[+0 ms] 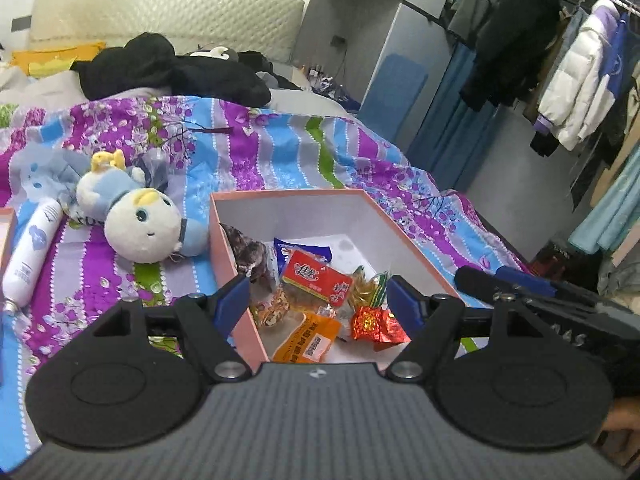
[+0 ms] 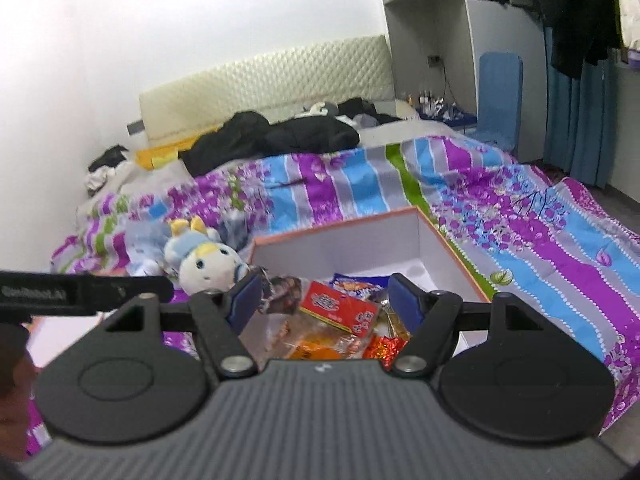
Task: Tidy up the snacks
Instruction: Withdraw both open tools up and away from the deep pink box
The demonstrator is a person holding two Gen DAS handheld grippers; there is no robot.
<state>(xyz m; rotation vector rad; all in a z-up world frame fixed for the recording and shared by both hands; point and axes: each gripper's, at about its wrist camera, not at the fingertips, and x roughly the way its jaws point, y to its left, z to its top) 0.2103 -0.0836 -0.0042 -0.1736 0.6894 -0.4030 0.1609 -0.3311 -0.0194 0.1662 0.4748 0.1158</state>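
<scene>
A pink box (image 1: 234,264) with a white inside stands on the bed and holds several snack packets: a red packet (image 1: 316,278), an orange packet (image 1: 306,338), a blue packet (image 1: 304,250) and a red foil candy (image 1: 374,322). My left gripper (image 1: 320,300) is open and empty above the box's near end. My right gripper (image 2: 322,300) is open and empty above the same box (image 2: 336,236), over the red packet (image 2: 340,308). The right gripper's body shows at the right edge of the left wrist view (image 1: 560,300).
A blue and white plush toy (image 1: 136,216) lies left of the box on the flowered bedspread (image 1: 280,152). A white tube (image 1: 32,252) lies further left. Black clothes (image 1: 172,68) are piled near the headboard. Coats (image 1: 576,80) hang at the right.
</scene>
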